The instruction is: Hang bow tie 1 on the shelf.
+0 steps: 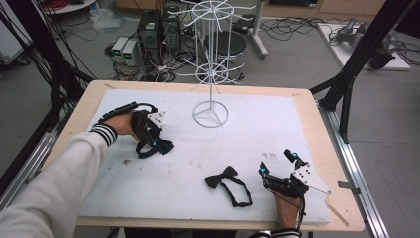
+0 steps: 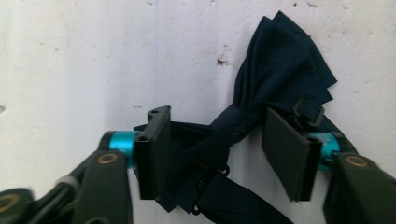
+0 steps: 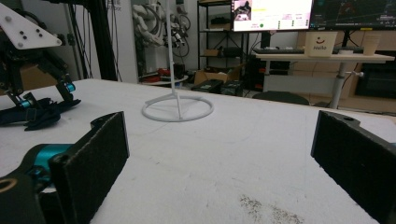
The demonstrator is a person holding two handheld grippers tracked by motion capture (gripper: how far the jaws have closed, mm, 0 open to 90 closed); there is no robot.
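Note:
A dark navy bow tie [image 1: 161, 147] lies on the white mat [image 1: 257, 124] at the left. My left gripper [image 1: 153, 143] points down onto it. In the left gripper view the jaws stand open on either side of the tie's knot [image 2: 233, 123], and one wing [image 2: 285, 65] spreads beyond them. A second dark bow tie [image 1: 221, 177] with its strap [image 1: 240, 198] lies at the front centre. Just right of it my right gripper [image 1: 276, 161] rests low, open. In the right gripper view my right gripper [image 3: 219, 158] has bare mat between its jaws.
A white wire display rack [image 1: 212, 74] stands on a ring base [image 1: 210, 115] at the mat's back centre; the ring base [image 3: 177, 108] lies ahead in the right gripper view. The mat covers a wooden table [image 1: 317, 129]. Computers and cables sit on the floor behind.

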